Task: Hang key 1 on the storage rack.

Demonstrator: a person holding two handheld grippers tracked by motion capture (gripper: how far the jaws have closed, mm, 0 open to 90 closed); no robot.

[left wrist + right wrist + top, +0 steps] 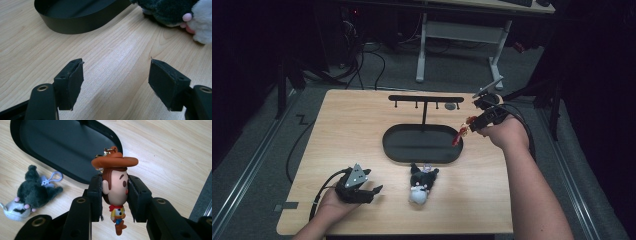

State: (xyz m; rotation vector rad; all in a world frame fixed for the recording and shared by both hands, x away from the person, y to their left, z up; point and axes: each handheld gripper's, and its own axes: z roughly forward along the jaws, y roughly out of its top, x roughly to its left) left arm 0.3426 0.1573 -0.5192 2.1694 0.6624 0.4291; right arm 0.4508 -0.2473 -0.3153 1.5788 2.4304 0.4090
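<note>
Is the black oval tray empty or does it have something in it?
Empty: the black oval tray shows bare floor; the plush toy lies outside.

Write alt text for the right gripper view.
The right tool clamps a cowboy figure keychain by its head, hat up, above a wooden table. Behind it lies a black oval tray; to the left lies a dark plush toy with a lilac clip.

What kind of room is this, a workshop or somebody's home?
Probably a lab or workshop set up for recording. A bare wooden table stands on grey carpet, cables trail across the floor behind it, and a height-adjustable desk frame stands farther back.
</note>
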